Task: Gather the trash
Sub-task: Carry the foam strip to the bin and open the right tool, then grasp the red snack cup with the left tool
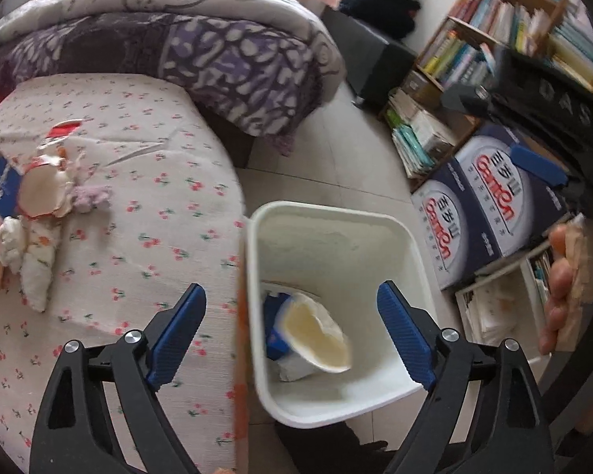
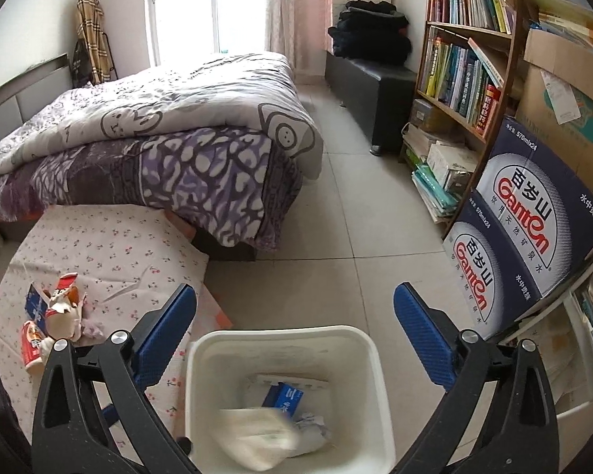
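Observation:
A white bin (image 1: 332,237) stands on the floor beside a table with a flowered cloth (image 1: 138,197). Inside it lie a crushed paper cup (image 1: 320,335), a blue packet (image 1: 274,328) and crumpled paper. My left gripper (image 1: 292,335) is open and empty above the bin's near left corner. My right gripper (image 2: 296,335) is open and empty above the bin (image 2: 280,343); a blurred pale cup (image 2: 257,430) and a blue packet (image 2: 284,395) show inside. A pile of trash (image 1: 35,197) lies on the cloth's left: torn cups, tissue, red and blue wrappers; it also shows in the right wrist view (image 2: 55,316).
A bed with a purple quilt (image 2: 170,138) stands behind the table. Bookshelves (image 2: 466,63) and stacked Ganten water boxes (image 2: 525,229) line the right wall. A dark bench with folded clothes (image 2: 371,71) is at the back. Tiled floor (image 2: 355,237) lies between them.

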`<state>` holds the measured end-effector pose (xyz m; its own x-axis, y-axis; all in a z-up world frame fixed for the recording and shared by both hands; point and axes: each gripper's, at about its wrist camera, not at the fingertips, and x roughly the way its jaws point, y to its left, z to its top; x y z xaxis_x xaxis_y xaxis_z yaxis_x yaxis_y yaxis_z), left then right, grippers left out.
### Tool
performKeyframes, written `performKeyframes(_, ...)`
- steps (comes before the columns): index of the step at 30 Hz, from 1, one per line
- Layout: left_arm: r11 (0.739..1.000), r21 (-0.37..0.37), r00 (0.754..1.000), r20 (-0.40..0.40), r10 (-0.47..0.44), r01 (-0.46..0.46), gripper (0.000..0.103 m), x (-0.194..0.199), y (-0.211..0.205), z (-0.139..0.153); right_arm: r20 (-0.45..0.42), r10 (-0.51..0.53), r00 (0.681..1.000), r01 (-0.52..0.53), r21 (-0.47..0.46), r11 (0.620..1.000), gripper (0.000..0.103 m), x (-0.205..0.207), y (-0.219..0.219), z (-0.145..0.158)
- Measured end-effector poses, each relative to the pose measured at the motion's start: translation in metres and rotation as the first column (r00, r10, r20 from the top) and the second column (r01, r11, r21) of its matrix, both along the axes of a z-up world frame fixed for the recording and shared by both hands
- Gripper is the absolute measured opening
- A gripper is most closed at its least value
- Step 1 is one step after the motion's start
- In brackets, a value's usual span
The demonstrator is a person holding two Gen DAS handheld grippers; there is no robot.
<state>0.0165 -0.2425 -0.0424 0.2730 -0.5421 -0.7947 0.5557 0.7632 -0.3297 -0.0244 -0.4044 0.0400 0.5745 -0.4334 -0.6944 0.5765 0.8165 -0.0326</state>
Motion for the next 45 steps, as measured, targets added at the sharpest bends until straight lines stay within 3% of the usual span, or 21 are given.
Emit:
performKeyframes(4, 0.994, 0.056, 0.994, 0.052, 0.094, -0.097, 0.086, 0.015, 0.021, 0.005, -0.003, 0.021, 1.0, -0.021, 0.016, 1.0, 0.096, 0.008, 0.01, -0.002)
performKeyframes(7, 0.972, 0.102, 0.976, 0.074, 0.204, -0.211, 0.086, 0.034, 0.047, 0.007, -0.011, 0.042, 0.999, -0.042, 0.033, 0.999, 0.096, 0.016, 0.021, -0.005)
performKeyframes(10, 0.932, 0.121, 0.94, 0.06, 0.336, -0.341, 0.086, 0.058, 0.083, 0.006, -0.022, 0.074, 0.997, -0.073, 0.06, 0.996, 0.096, 0.025, 0.033, -0.01)
performKeyframes(16, 0.809, 0.134, 0.82, 0.061, 0.569, -0.572, 0.086, 0.101, 0.165, 0.005, -0.058, 0.159, 0.986, -0.151, 0.121, 0.981, 0.096, 0.046, 0.066, -0.025)
performKeyframes(17, 0.778, 0.141, 0.789, 0.043, 0.613, -0.612, 0.086, 0.111, 0.182, 0.0, -0.065, 0.171, 0.983, -0.161, 0.13, 0.978, 0.096, 0.049, 0.07, -0.028)
performKeyframes(19, 0.746, 0.144, 0.754, 0.005, 0.657, -0.651, 0.086, 0.121, 0.201, -0.009, -0.082, 0.198, 0.977, -0.184, 0.146, 0.972, 0.096, 0.055, 0.08, -0.034)
performKeyframes(20, 0.721, 0.142, 0.724, -0.038, 0.688, -0.678, 0.086, 0.128, 0.215, -0.017, -0.089, 0.21, 0.974, -0.195, 0.154, 0.969, 0.096, 0.059, 0.086, -0.038)
performKeyframes(23, 0.688, 0.116, 0.671, -0.157, 0.725, -0.716, 0.086, 0.139, 0.238, -0.035, -0.11, 0.254, 0.961, -0.23, 0.196, 0.953, 0.096, 0.069, 0.101, -0.049)
performKeyframes(25, 0.678, 0.096, 0.654, -0.197, 0.73, -0.728, 0.086, 0.144, 0.245, -0.041, -0.125, 0.284, 0.951, -0.249, 0.24, 0.938, 0.096, 0.075, 0.112, -0.059)
performKeyframes(28, 0.678, 0.097, 0.646, -0.232, 0.727, -0.728, 0.086, 0.151, 0.245, -0.054, -0.146, 0.311, 0.939, -0.26, 0.291, 0.921, 0.096, 0.081, 0.123, -0.07)
performKeyframes(31, 0.694, 0.111, 0.657, -0.244, 0.713, -0.711, 0.084, 0.156, 0.234, -0.065, -0.162, 0.331, 0.929, -0.268, 0.319, 0.909, 0.096, 0.087, 0.134, -0.079)
performKeyframes(33, 0.712, 0.128, 0.687, -0.194, 0.701, -0.69, 0.069, 0.156, 0.226, -0.061, -0.167, 0.341, 0.925, -0.273, 0.331, 0.903, 0.096, 0.09, 0.141, -0.084)
performKeyframes(34, 0.725, 0.125, 0.699, -0.198, 0.687, -0.677, 0.054, 0.156, 0.224, -0.06, -0.169, 0.347, 0.922, -0.276, 0.341, 0.899, 0.096, 0.092, 0.145, -0.086)
performKeyframes(35, 0.734, 0.124, 0.706, -0.208, 0.677, -0.667, 0.05, 0.157, 0.226, -0.06, -0.169, 0.352, 0.92, -0.278, 0.352, 0.894, 0.096, 0.094, 0.149, -0.088)
performKeyframes(41, 0.753, 0.103, 0.73, -0.192, 0.656, -0.65, 0.048, 0.147, 0.247, -0.046, -0.152, 0.412, 0.899, -0.328, 0.39, 0.86, 0.096, 0.107, 0.177, -0.097)
performKeyframes(45, 0.756, 0.092, 0.743, -0.141, 0.654, -0.648, 0.049, 0.137, 0.267, -0.024, -0.13, 0.506, 0.853, -0.447, 0.319, 0.835, 0.096, 0.117, 0.217, -0.098)
